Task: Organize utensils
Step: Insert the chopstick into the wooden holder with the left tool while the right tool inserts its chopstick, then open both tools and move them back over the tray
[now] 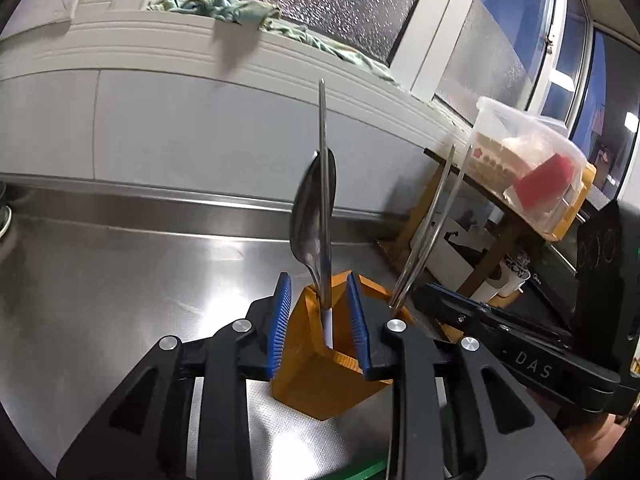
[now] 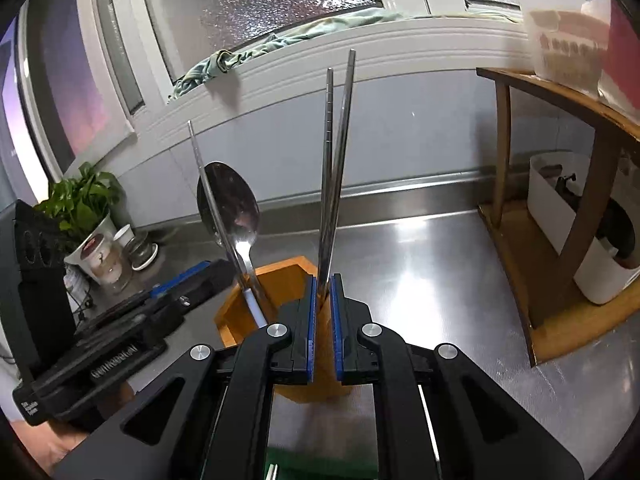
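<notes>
An orange wooden utensil holder [image 1: 320, 372] stands on the steel counter. My left gripper [image 1: 318, 280] is shut on the holder, its blue pads against two sides. A metal spoon [image 1: 310, 216] and one metal chopstick [image 1: 323, 184] stand in it. My right gripper [image 2: 323, 280] is shut on a pair of metal chopsticks [image 2: 334, 168], held upright over the holder [image 2: 248, 312]. The same pair [image 1: 424, 236] and the right gripper [image 1: 400, 308] show at the right of the left wrist view. The spoon [image 2: 232, 208] and single chopstick [image 2: 208, 196] show left of the pair.
A wooden shelf [image 2: 560, 96] with a clear plastic container [image 1: 532, 168] stands at the right; a white bin [image 2: 576, 232] sits under it. A potted plant [image 2: 86, 216] and cups stand at the left. The steel counter [image 1: 120, 272] ends at a raised back edge.
</notes>
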Motion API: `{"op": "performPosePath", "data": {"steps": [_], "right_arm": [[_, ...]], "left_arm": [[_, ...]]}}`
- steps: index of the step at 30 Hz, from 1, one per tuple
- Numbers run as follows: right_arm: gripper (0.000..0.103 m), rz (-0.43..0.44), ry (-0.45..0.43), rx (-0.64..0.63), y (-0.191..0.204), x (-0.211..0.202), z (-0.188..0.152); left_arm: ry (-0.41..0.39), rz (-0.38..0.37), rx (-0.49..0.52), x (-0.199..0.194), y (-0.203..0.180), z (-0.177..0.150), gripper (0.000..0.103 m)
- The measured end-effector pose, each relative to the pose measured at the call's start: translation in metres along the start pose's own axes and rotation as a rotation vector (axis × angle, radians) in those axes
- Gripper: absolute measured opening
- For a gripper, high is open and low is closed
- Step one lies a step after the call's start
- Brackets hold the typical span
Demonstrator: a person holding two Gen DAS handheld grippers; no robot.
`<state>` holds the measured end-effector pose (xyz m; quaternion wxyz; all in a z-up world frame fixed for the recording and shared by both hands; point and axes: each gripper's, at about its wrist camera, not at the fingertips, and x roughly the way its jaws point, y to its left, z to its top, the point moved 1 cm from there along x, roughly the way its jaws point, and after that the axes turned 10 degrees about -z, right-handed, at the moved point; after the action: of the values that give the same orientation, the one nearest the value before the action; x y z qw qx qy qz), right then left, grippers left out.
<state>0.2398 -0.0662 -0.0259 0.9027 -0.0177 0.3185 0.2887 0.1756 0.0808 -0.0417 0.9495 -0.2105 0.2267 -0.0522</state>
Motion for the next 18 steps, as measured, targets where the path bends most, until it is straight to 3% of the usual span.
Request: {"op": "performPosePath", "data": {"steps": [3, 6, 7, 8, 9, 14, 18], "right_arm": [[0.010, -0.009, -0.008, -0.008, -0.002, -0.013, 0.000], [0.014, -0.021, -0.014, -0.006, -0.009, -0.029, 0.002], [0.033, -0.025, -0.012, -0.004, -0.012, -0.035, 0.003], [0.060, -0.031, -0.017, 0.002, -0.016, -0.043, 0.004], [0.068, -0.038, -0.028, 0.009, -0.019, -0.050, 0.004], [0.098, -0.036, 0.014, 0.028, -0.033, -0.082, 0.001], [0.099, 0.001, 0.103, 0.035, -0.036, -0.098, -0.009]], "left_arm": [[-0.006, 0.021, 0.011, -0.012, -0.001, 0.003, 0.031], [-0.012, 0.052, 0.010, -0.028, 0.000, 0.006, 0.047], [-0.011, 0.061, 0.006, -0.033, 0.000, 0.007, 0.058], [-0.009, 0.068, 0.001, -0.038, 0.000, 0.007, 0.067], [-0.002, 0.078, -0.006, -0.044, -0.001, 0.008, 0.070], [0.107, 0.132, -0.048, -0.061, -0.007, -0.001, 0.090], [0.200, 0.135, -0.096, -0.070, -0.015, -0.016, 0.095]]}}
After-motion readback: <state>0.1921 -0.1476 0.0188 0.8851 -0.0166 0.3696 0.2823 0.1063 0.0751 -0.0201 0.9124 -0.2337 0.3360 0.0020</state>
